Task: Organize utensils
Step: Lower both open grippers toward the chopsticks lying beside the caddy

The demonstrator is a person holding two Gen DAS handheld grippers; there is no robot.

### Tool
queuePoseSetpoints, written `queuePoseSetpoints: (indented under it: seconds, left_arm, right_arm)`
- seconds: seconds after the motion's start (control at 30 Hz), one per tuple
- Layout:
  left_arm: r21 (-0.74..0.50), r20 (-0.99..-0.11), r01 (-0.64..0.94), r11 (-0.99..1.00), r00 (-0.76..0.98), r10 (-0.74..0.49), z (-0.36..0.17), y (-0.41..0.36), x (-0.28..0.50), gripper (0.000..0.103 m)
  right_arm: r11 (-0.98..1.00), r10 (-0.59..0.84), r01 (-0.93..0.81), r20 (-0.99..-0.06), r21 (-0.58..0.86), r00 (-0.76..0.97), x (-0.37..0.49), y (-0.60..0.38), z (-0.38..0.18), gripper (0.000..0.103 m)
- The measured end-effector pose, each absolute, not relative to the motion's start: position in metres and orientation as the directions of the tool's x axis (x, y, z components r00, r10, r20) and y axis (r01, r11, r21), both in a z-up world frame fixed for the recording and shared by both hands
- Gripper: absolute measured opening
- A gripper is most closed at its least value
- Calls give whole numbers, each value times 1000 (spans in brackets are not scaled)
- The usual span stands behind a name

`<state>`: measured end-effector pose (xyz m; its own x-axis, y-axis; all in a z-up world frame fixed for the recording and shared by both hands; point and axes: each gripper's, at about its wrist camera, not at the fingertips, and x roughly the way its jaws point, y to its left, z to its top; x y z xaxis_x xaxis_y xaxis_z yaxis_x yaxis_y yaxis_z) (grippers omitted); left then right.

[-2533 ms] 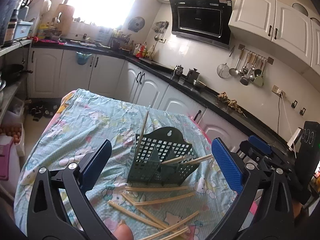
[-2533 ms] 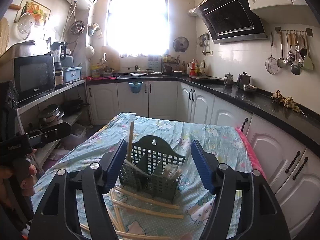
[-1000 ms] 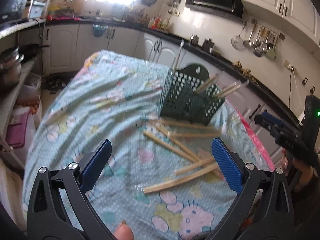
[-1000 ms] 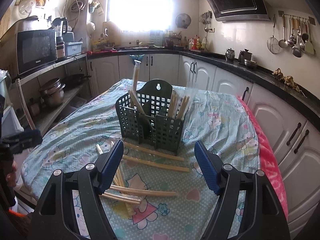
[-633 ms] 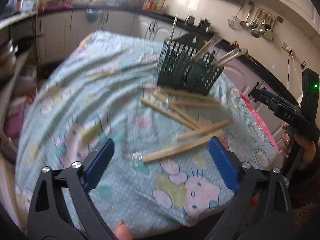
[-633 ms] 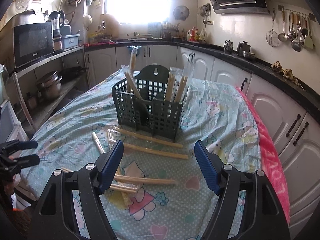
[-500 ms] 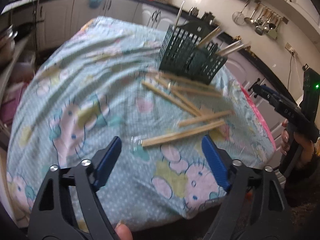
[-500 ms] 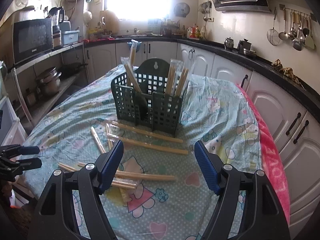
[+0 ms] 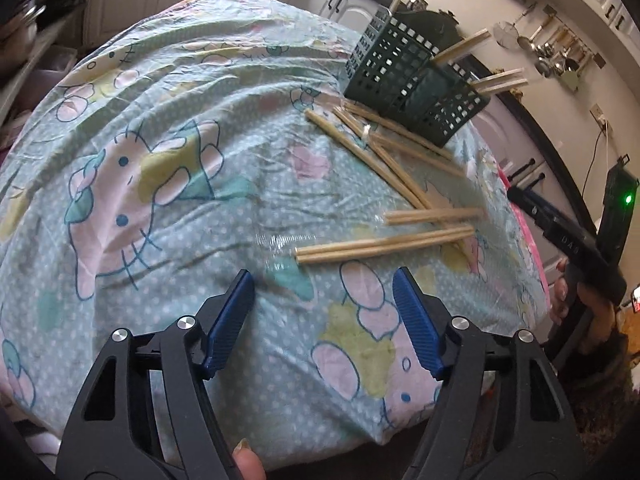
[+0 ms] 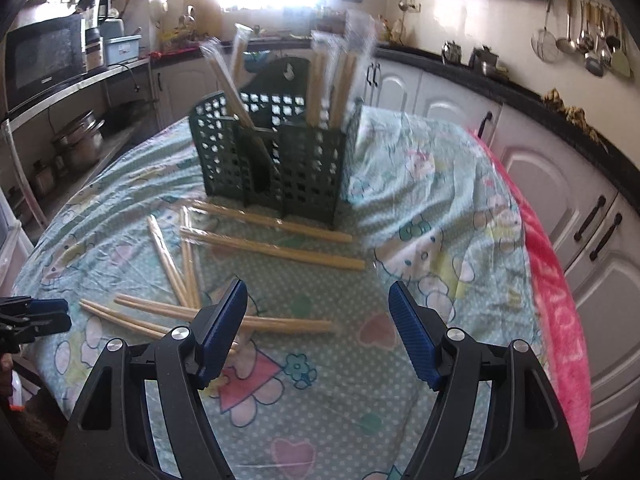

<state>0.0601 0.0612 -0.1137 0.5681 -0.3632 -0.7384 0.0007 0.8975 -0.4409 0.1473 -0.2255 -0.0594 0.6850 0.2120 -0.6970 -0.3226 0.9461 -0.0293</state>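
Kitchen scene, table covered in a cartoon-print tablecloth [image 9: 168, 184] with a pink cloth edge [image 10: 556, 280] along its right side. Nearest in the left wrist view, the left gripper [image 9: 324, 312]: blue pads apart but closing, nothing between them, hovering over bare cloth near the table's front edge. Just beyond its tips lies a wrapped chopstick pair [image 9: 384, 245], with more loose chopsticks [image 9: 380, 160] scattered in a fan toward the middle of the table. Right gripper [image 10: 318, 320] also has its jaws apart, empty, above the front half of the table; one chopstick pair [image 10: 256, 322] runs under its left pad in that view. Further back, dark green slotted utensil basket [image 10: 276, 160] stands upright around the table's centre, several wrapped chopsticks [image 10: 332, 80] leaning inside its compartments. Behind: white cabinets [image 10: 460, 100], black countertop, hanging ladles [image 10: 584, 44], microwave [image 10: 44, 56] on the left shelf, bright window.
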Motion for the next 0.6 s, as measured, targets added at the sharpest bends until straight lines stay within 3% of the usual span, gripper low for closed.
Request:
queuePoseSetpoints:
  seconds: [0.13,0.17,0.23,0.33,0.6]
  left_arm:
    - [-445,-729,-27,895,591,-345,-115,64,68,53]
    - [-444,-728,-32,896,596,-339,-115,65,71,51]
    - [-441,-727,-49,896,605,-324,-116,67,74,37]
    - [-428,-730,-68,901,613,-301,-118,69,77,22]
    - [-430,-727,-71,900,618,-299,-119,75,81,14]
  right_arm:
    - [951,221,-307,-736,19,640,157,-233,-73,70]
    - [952,227,-305,-744,33,629,159,-234,-77,65]
    - [952,244,-300,-759,68,604,163,-237,-82,57]
    - [951,264,-290,-769,107,583,167,-241,-88,52]
    - [941,319,-275,-781,196,536,175,-244,-99,43]
